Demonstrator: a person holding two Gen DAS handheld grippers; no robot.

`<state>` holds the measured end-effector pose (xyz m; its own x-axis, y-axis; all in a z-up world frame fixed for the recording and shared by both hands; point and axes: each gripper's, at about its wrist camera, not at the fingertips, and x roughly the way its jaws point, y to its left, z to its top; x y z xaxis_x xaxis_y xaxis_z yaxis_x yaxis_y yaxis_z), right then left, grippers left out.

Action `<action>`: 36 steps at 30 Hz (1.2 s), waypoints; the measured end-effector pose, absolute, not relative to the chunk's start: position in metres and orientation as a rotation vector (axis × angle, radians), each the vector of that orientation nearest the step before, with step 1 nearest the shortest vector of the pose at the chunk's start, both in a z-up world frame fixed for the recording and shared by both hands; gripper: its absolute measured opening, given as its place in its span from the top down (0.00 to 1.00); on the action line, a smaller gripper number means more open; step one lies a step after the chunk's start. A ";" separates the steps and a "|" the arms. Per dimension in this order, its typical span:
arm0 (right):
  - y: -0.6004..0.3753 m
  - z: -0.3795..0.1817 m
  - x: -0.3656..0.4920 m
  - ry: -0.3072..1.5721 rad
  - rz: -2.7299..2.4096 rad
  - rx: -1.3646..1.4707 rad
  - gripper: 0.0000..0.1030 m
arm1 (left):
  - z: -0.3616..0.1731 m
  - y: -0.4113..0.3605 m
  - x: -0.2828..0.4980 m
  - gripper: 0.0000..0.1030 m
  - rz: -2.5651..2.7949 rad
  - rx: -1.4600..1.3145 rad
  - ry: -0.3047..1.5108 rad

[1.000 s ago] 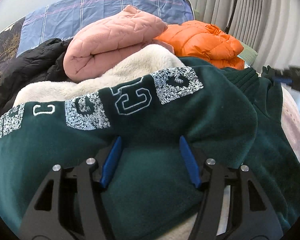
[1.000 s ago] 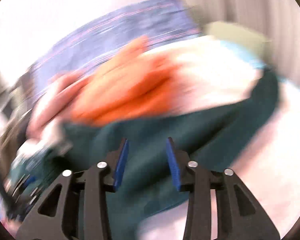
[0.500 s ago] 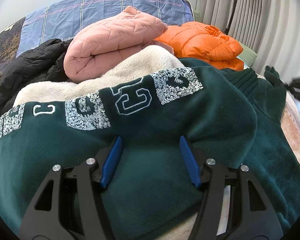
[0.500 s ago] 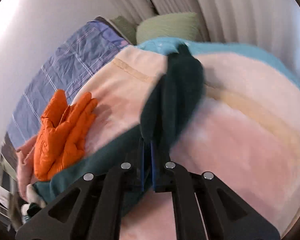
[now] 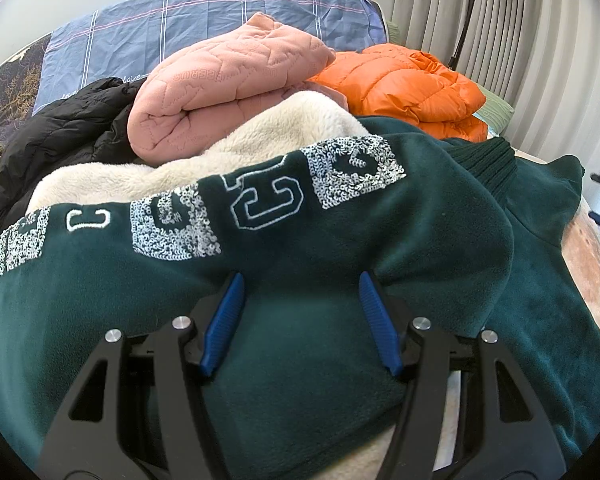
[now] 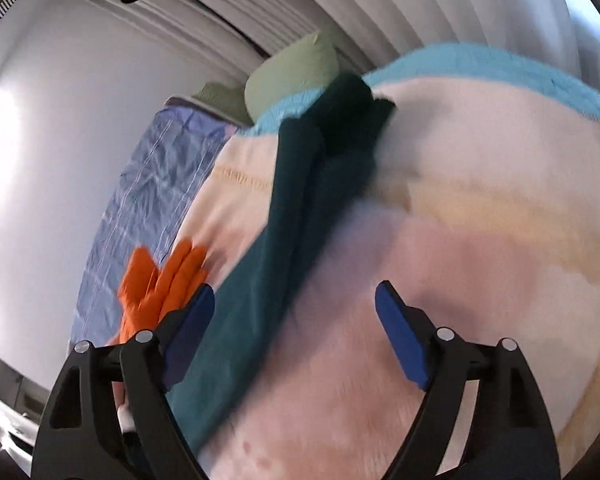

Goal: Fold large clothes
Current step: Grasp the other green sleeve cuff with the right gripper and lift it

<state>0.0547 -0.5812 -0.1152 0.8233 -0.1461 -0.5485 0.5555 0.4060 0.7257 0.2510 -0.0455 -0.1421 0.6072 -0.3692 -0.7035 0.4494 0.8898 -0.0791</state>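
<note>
Left tongs (image 5: 300, 320): we see them half spread, blue pads sunk into a bulge of the green sweatshirt (image 5: 340, 260); whether the pads squeeze the fleece or merely rest against it, we cannot tell.
Right tongs (image 6: 296, 332): we see the jaws opening, pads wide apart; the sweatshirt sleeve (image 6: 300, 200) runs between them, touched by neither pad.
Green sweatshirt: it lies on the bed across the near part of the left-wrist view, white sequined letters along its far edge, ribbed collar to the right.
Sleeve: in the right-wrist view it stretches as a long, blurred strip away from the tongs over the blanket, its far end near the blue border.
Blanket (image 6: 480, 280): pale pink and cream with a light blue far edge; it covers the bed under the sweatshirt.
Cream fleece (image 5: 220, 152): just beyond the sweatshirt's lettered edge.
Pink quilted garment (image 5: 228, 88): folded, resting on the cream fleece.
Orange puffer jacket (image 5: 404, 84): far right, beside the pink garment.
Black jacket (image 5: 60, 128): far left, crumpled.
Checked blue cloth (image 5: 200, 20): along the far side, against the wall.
Curtain (image 5: 540, 60): pleated, far right.
</note>
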 end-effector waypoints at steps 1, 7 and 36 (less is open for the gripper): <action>-0.587 -0.120 0.063 0.440 -0.457 1.110 0.17 | -0.142 -0.045 0.251 0.41 -0.474 0.110 0.787; -0.611 -0.139 0.092 0.417 -0.616 1.214 0.41 | -0.142 -0.045 0.251 0.41 -0.474 0.109 0.787; -0.029 -0.018 0.209 0.615 0.495 0.052 0.73 | -0.028 0.141 0.219 0.11 -0.617 -0.507 0.448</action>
<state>0.2093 -0.0292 -0.0184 0.7043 0.4604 -0.5403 -0.4299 0.8823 0.1914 0.2188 0.1410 -0.0283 0.7290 -0.6404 -0.2418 0.4287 0.7025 -0.5681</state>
